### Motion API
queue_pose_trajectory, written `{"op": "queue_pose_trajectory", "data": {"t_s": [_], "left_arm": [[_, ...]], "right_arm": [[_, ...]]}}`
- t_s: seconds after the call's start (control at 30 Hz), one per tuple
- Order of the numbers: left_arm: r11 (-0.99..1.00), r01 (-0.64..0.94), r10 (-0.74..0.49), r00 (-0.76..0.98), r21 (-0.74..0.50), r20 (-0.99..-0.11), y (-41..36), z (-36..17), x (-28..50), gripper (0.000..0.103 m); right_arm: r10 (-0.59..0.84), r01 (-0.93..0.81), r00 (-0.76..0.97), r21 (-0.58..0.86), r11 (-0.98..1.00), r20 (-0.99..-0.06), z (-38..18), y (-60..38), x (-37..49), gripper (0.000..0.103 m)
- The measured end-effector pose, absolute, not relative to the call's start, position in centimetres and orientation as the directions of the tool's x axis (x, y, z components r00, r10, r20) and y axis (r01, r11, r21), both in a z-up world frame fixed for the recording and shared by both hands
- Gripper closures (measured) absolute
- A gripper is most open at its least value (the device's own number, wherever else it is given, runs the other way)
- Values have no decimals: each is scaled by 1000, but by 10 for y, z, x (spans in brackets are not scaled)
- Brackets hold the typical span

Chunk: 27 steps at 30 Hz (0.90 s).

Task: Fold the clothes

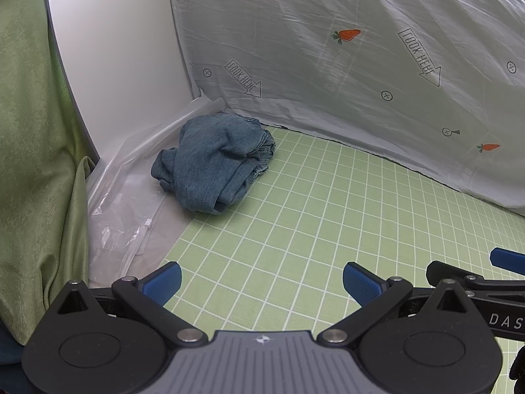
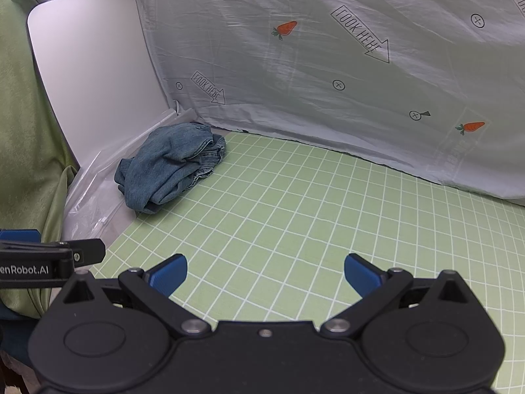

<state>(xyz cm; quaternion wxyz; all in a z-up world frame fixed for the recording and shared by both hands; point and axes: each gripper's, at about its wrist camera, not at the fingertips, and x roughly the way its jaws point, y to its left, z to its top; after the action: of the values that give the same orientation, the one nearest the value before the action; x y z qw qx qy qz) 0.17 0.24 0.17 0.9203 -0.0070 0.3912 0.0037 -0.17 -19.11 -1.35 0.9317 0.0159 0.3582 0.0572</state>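
A crumpled blue denim garment point(image 1: 216, 161) lies in a heap at the far left corner of the green checked cloth point(image 1: 311, 216); it also shows in the right wrist view point(image 2: 170, 164). My left gripper point(image 1: 262, 282) is open and empty, low over the cloth, well short of the garment. My right gripper point(image 2: 265, 274) is open and empty, beside the left one and equally far from the garment. Part of the right gripper point(image 1: 475, 279) shows at the right edge of the left wrist view, and part of the left gripper point(image 2: 49, 259) at the left edge of the right wrist view.
A pale sheet printed with carrots and arrows point(image 1: 361, 65) hangs behind the table. A white panel point(image 1: 115, 65) stands at the left with clear plastic film point(image 1: 124, 216) at its foot. A green curtain point(image 1: 32, 164) hangs at far left.
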Motion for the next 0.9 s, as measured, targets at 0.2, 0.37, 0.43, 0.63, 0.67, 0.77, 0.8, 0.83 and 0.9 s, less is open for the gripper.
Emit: {"op": "queue_pose_trajectory", "data": {"t_s": [0.2,0.37,0.43,0.63,0.67,0.77,0.8,0.83,0.9], "left_arm": [[1000,-13,0,696,-13,-718,4,1,1,0],[1000,-14,1,694,-12,-720,4,1,2,0],[1000,-13,0,693,-12,-721,4,1,3,0],[1000,-10,-3,692,-13,-722,3,1,5,0],[1000,-10,-3,692,-13,-722,4,1,5,0],[1000,-12,-3,688,-15,-725,2,-1,6,0],[1000,-12,-3,687,-16,-727,2,-1,7,0],[1000,-12,-4,685,-17,-729,2,-2,7,0],[1000,-13,-4,680,-18,-733,3,-3,9,0]], "right_arm": [[117,-95,736,70,993,-667,-14,-191,-2,0],[117,-95,733,69,993,-670,-14,-190,-1,0],[117,-95,732,69,993,-671,-15,-189,-1,0],[116,-96,730,68,993,-674,-16,-188,0,0],[116,-96,729,67,993,-675,-16,-188,0,0],[116,-96,728,67,993,-676,-16,-187,0,0],[117,-100,725,64,993,-679,-17,-186,1,0],[118,-104,721,62,993,-682,-18,-185,2,0],[121,-113,715,57,992,-689,-19,-183,5,0]]}}
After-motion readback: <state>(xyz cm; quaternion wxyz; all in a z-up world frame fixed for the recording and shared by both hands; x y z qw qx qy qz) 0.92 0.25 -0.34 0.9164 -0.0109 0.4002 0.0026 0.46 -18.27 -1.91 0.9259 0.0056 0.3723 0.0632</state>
